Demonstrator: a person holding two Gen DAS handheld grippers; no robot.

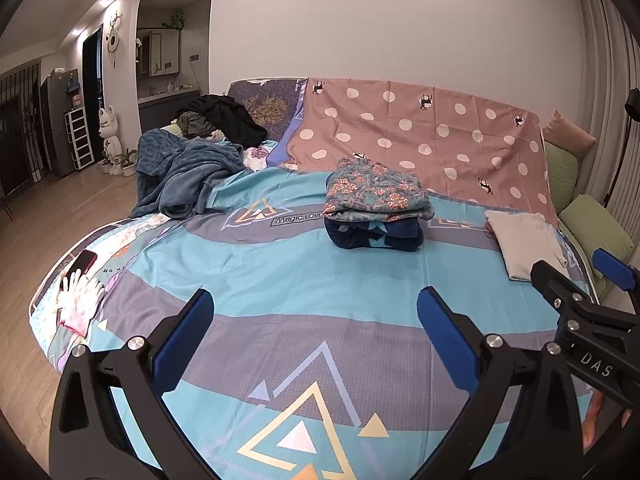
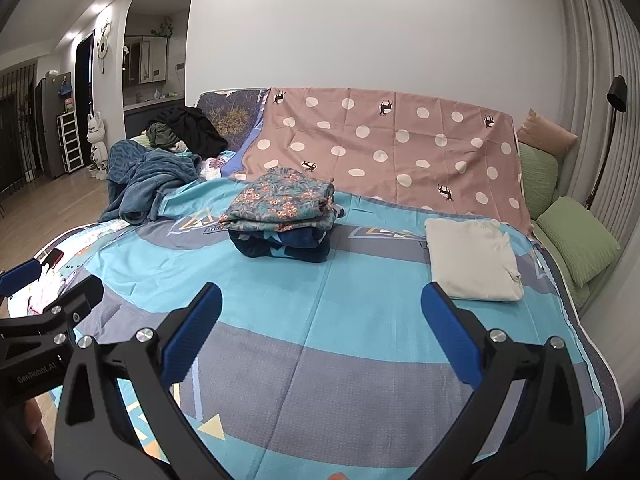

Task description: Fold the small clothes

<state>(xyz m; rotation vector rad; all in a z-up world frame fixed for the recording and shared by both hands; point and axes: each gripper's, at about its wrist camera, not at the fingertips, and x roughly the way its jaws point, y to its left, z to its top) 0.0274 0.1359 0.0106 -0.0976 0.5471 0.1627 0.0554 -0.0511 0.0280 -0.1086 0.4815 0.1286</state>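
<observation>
Far left edge of the bed: a red phone and white gloves lying together, gloves just in front of the phone. Behind them, a rumpled blue blanket with dark clothes heaped past it, unfolded. Left gripper hangs over the blue sheet, fingers spread wide, nothing between them. Mid-bed: folded floral garment stacked on a folded navy one. Right gripper also above the sheet, fingers wide apart, empty. Right of the stack, well apart from it: a folded cream garment, flat on the sheet; looks like a top, hard to tell. Pink dotted sheet drapes behind. Green pillows at far right.
</observation>
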